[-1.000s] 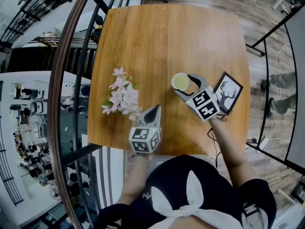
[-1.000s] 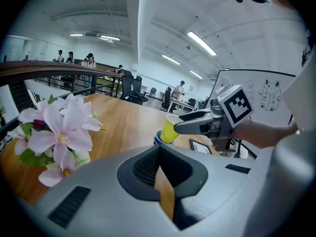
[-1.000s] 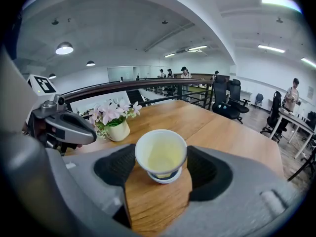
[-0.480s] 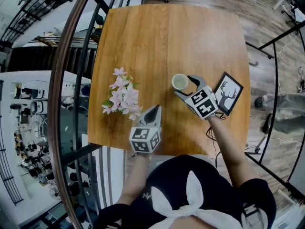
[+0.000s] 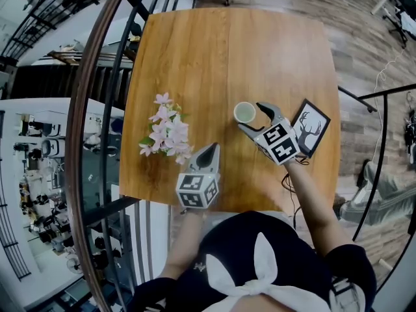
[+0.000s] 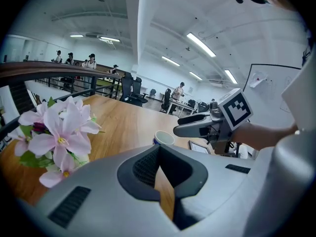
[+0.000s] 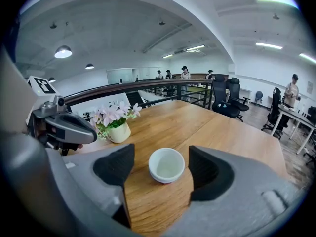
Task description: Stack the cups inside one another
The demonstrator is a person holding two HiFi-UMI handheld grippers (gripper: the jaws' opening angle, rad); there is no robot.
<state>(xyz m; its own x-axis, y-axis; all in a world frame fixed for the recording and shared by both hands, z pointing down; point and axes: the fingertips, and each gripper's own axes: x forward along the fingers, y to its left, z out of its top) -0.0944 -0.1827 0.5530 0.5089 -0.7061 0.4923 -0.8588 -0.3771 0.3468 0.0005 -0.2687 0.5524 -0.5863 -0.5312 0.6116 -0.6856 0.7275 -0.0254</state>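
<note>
A white cup (image 5: 245,112) stands upright on the wooden table (image 5: 214,51); its rim looks doubled, as if one cup sits inside another. My right gripper (image 5: 252,117) is open, with the cup between its two pads and touching neither. In the right gripper view the cup (image 7: 167,165) stands in the gap of that gripper (image 7: 163,171), a little beyond the pads. My left gripper (image 5: 210,150) rests shut near the table's front edge, empty. In the left gripper view the left gripper (image 6: 160,181) points toward the cup (image 6: 163,138) and the right gripper (image 6: 195,126).
A pot of pink flowers (image 5: 166,134) stands left of the left gripper. A framed deer picture (image 5: 311,127) lies right of the right gripper. A curved railing (image 5: 97,109) runs along the table's left side. In the right gripper view the flower pot (image 7: 117,131) stands behind the cup.
A second ago the cup's mouth looked larger and yellowish between the right jaws; now it looks smaller and white. Both grippers have hardly moved.
</note>
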